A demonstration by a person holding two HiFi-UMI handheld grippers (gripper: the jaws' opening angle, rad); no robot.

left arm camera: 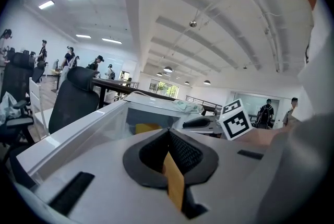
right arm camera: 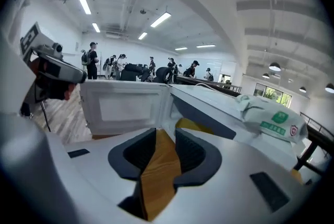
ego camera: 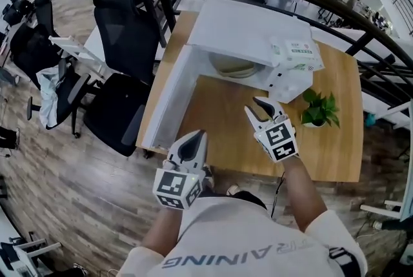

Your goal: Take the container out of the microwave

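We held the right claw (ego camera: 253, 106) over the wooden counter (ego camera: 219, 124), its two jaws spread with nothing between them. In the right gripper view (right arm camera: 166, 134) only bare wood showed through the gap.

The container (ego camera: 235, 66), a pale yellowish round vessel, sat inside the cavity of the white microwave (ego camera: 245, 27). It lay ahead of the right claw and apart from it, with a stretch of bare counter between the two. From the right gripper view the container (right arm camera: 195, 126) showed as a yellow patch just past the jaw tips and a little to their right.

The microwave's door (ego camera: 171, 98) stood swung wide open on our left. Our left claw (ego camera: 197, 139) hung nearer to us, by the counter's front edge and close to the door's outer end. Its jaws were pressed together at the tips and pinched nothing. Through the left gripper view (left arm camera: 168, 133) we saw the container (left arm camera: 147, 127) beyond the door, well apart from that claw.

A white and green packet (ego camera: 295, 53) lay on top of the microwave. A small potted plant (ego camera: 319, 108) stood on the counter to the right of the microwave, and a black office chair (ego camera: 126, 30) stood beside the counter on the left.
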